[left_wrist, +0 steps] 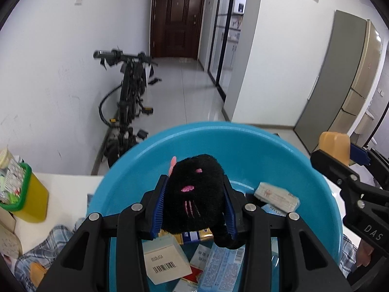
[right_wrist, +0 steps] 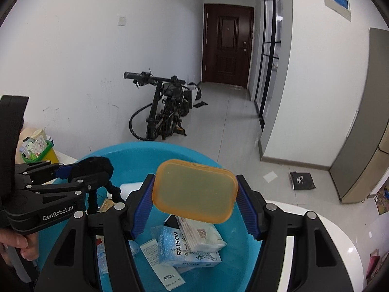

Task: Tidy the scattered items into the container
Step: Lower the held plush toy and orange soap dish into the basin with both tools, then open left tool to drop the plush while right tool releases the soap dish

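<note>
Inside the blue basin [left_wrist: 304,165], packets [right_wrist: 187,248] crowd beneath both loaded tools.

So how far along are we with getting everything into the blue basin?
Mostly loaded: the blue basin already holds a RAISON pack, tissues and a barcoded box. In hand: the left gripper is shut on a black plush toy and the right gripper on an orange case, both over the basin. Left: releasing both. Little of the table shows, so other strays can't be ruled out.
</note>
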{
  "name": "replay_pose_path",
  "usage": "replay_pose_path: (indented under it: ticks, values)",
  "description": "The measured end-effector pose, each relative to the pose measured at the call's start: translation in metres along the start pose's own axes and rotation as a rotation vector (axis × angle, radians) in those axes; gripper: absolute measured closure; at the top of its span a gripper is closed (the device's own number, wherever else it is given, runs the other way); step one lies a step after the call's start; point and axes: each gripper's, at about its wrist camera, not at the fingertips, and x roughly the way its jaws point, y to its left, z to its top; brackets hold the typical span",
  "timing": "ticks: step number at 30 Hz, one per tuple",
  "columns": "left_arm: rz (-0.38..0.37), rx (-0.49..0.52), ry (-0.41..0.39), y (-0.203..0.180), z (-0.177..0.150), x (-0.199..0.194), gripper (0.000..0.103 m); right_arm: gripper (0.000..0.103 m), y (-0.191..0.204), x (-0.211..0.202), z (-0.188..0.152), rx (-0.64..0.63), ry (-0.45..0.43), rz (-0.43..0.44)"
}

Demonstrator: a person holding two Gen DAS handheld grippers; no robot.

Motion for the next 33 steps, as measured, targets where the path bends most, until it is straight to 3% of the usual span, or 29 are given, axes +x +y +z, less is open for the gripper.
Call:
replay_pose_path:
  ticks: [5, 19, 25, 28, 30, 33]
  values:
    - [0.000, -0.012, 0.086, 0.001, -0.004, 0.018, 0.061, 0.040, 0.001, 0.000, -0.002, -0.010, 0.014, 0.007]
    - [0.010, -0.026, 0.233, 0.005, -0.015, 0.045, 0.061, 0.040, 0.004, 0.003, -0.001, -0.026, 0.029, 0.011]
    - [0.004, -0.021, 0.239, 0.003, -0.014, 0.046, 0.061, 0.040, 0.004, 0.002, -0.002, -0.030, 0.033, 0.012]
    - [0.024, -0.016, 0.208, 0.001, -0.010, 0.039, 0.052, 0.040, 0.005, 0.002, -0.002, -0.031, 0.035, 0.013]
    - [0.057, 0.000, 0.162, -0.002, -0.008, 0.030, 0.040, 0.040, 0.005, 0.003, -0.003, -0.032, 0.038, 0.012]
    - [0.051, -0.004, 0.115, 0.000, -0.004, 0.018, 0.034, 0.040, 0.006, 0.006, -0.005, -0.039, 0.050, 0.015]
